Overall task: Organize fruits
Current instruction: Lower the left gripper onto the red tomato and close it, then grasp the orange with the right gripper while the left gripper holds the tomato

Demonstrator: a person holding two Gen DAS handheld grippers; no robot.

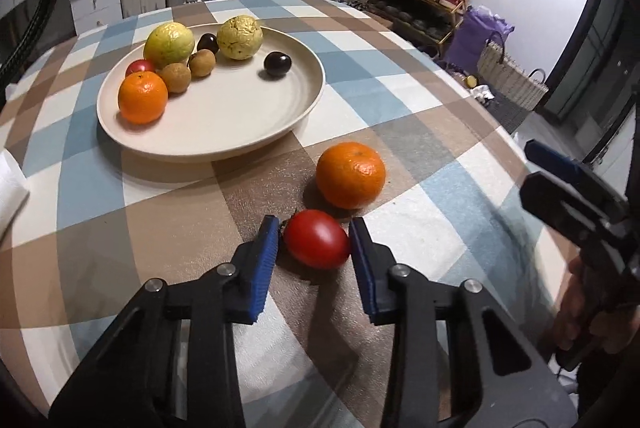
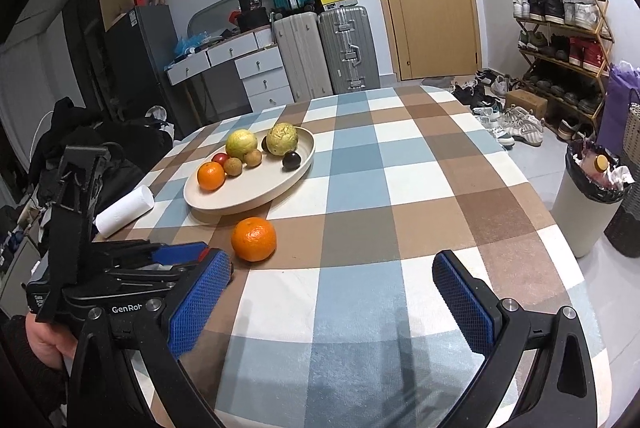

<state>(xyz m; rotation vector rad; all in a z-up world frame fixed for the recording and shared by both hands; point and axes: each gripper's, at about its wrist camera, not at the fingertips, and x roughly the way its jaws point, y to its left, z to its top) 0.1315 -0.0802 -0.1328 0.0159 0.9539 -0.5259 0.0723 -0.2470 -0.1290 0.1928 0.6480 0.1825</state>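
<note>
Fruit is mostly gathered on the round beige plate [image 1: 280,132] ahead of the left gripper [image 1: 314,248], whose blue pads are pinching the small red tomato [image 1: 317,245]. Beyond it, the loose orange mandarin [image 1: 351,175] is left. The right gripper [image 2: 332,292] is spread, empty.

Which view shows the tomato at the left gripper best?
The left wrist view: the tomato lies whole between the left gripper's pads. In the right wrist view only a red sliver shows behind that gripper.
</note>
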